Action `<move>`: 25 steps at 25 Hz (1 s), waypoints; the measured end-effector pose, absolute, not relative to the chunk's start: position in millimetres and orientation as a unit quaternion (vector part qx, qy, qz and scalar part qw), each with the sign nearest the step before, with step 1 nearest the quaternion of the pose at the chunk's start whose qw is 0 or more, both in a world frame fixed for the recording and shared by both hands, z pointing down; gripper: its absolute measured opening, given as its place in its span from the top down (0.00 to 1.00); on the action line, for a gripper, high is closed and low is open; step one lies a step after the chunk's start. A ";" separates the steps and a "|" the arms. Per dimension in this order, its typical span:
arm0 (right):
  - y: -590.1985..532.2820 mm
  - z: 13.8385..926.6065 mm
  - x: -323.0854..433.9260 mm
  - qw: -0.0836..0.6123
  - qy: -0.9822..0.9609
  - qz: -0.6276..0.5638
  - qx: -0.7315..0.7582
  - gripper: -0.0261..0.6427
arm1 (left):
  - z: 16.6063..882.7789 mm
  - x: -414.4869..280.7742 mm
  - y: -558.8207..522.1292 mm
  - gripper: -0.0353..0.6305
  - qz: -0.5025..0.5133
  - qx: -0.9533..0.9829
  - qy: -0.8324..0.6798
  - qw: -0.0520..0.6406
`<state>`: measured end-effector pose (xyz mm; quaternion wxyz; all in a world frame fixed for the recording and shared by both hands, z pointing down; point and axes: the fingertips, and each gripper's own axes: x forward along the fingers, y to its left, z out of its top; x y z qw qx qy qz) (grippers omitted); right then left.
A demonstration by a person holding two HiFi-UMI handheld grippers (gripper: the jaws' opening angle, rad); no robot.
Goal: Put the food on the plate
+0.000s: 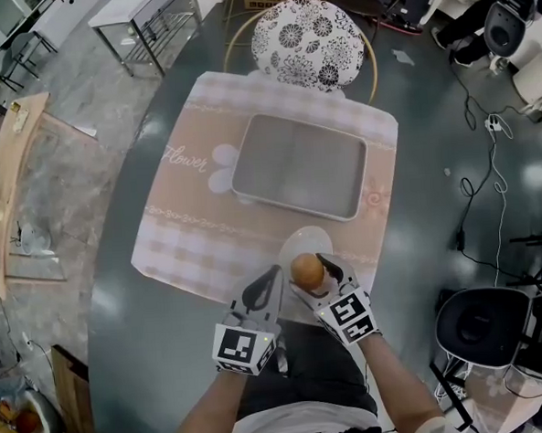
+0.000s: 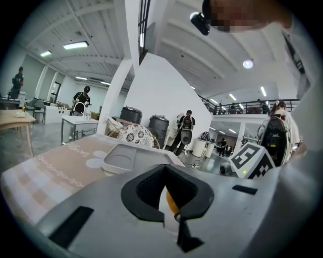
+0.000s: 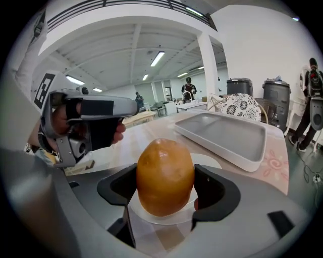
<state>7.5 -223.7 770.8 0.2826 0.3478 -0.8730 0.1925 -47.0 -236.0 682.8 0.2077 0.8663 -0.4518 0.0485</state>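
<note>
You cannot see much of the small white plate [image 1: 302,238], because the food [image 3: 165,174] and your right gripper [image 3: 165,187] cover most of it. The bottom of the food is hard to see, so I cannot tell if it touches the plate or hangs just over it. The table [image 1: 159,328] is round and dark. On it lies a pink cloth [image 1: 185,234] with a grey tray [image 1: 297,166] in the middle, and the plate sits near the cloth's edge closest to you. A chair [image 1: 307,30] with a flower pattern stands at the far side. The room is a big hall with a shiny grey floor and long lights up high. The right gripper view shows the brown, egg-shaped food standing tall, pinched between the two jaws. Your left gripper [image 1: 273,279] is just beside it, its jaws pressed together on nothing. In the left gripper view, only a thin orange bit of the food peeks through.
</note>
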 end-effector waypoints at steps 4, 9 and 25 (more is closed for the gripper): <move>-224.2 782.6 5.0 0.314 -0.869 0.181 0.336 0.47 | 684.1 -47.8 -240.0 0.94 0.049 0.864 -0.455 0.211; -225.3 794.4 5.8 0.346 -0.862 0.170 0.328 0.47 | 688.1 -48.5 -243.3 0.94 0.054 0.861 -0.459 0.215; -224.4 750.0 0.6 0.370 -0.862 0.156 0.311 0.47 | 651.2 -54.1 -239.4 0.94 0.072 0.855 -0.464 0.218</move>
